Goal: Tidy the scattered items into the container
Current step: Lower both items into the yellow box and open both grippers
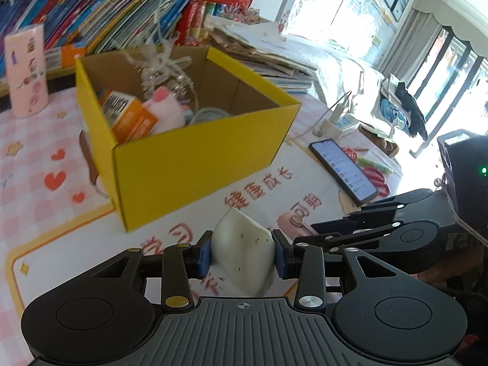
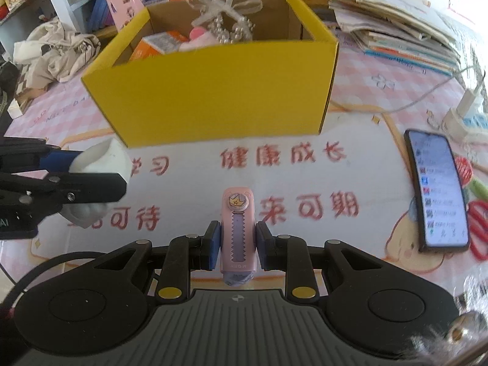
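Pink-checked bench (image 2: 366,70): your yellow box (image 2: 219,91) already holds several items. Left gripper (image 1: 243,254) pinches a white eraser (image 1: 244,253), right gripper (image 2: 237,245) a pink cutter (image 2: 237,228); both are short of the box, undropped.

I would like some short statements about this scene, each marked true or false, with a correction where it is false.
1. The left gripper is shut on a white eraser. True.
2. The right gripper is open and holds nothing. False: it is shut on a pink retractable eraser.
3. The yellow box is empty. False: an orange carton, a pink plush toy and other things lie in it.
4. A phone lies on the table mat with its screen lit. True.
5. Both held items are already inside the box. False: both are outside it, above the mat.
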Action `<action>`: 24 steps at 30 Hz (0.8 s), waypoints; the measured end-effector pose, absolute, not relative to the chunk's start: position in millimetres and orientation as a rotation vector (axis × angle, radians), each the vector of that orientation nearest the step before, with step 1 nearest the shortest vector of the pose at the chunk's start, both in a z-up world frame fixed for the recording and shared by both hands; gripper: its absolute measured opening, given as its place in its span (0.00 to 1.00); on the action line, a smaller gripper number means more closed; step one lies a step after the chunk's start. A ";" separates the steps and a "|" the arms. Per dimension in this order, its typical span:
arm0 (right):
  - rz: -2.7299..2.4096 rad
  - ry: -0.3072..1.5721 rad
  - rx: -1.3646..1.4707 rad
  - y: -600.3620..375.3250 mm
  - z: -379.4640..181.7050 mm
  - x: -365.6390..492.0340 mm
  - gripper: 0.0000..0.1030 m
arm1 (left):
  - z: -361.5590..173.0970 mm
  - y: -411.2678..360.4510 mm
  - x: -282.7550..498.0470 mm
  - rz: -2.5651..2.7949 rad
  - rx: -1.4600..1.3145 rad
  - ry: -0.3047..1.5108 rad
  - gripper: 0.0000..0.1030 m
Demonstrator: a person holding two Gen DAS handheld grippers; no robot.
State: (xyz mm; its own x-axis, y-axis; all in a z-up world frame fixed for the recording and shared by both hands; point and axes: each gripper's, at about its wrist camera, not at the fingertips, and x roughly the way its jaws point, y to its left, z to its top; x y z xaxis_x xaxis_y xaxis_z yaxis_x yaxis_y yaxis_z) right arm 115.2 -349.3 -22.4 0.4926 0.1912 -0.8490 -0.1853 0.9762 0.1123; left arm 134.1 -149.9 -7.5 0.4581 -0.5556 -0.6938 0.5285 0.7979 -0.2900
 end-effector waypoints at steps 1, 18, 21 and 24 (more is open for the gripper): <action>0.234 1.021 0.005 -351.7 -19.8 117.0 0.22 | -4.4 -152.8 135.4 -0.666 -0.032 0.856 0.37; 0.408 0.699 -0.015 -379.3 71.4 195.4 0.22 | 68.3 -165.6 183.8 -0.535 -0.065 0.600 0.37; 0.452 0.704 -0.023 -370.1 65.6 228.4 0.22 | 62.7 -161.7 209.7 -0.470 -0.061 0.588 0.37; 0.488 0.740 -0.042 -356.4 48.9 267.4 0.22 | 49.2 -161.8 240.0 -0.392 -0.034 0.622 0.37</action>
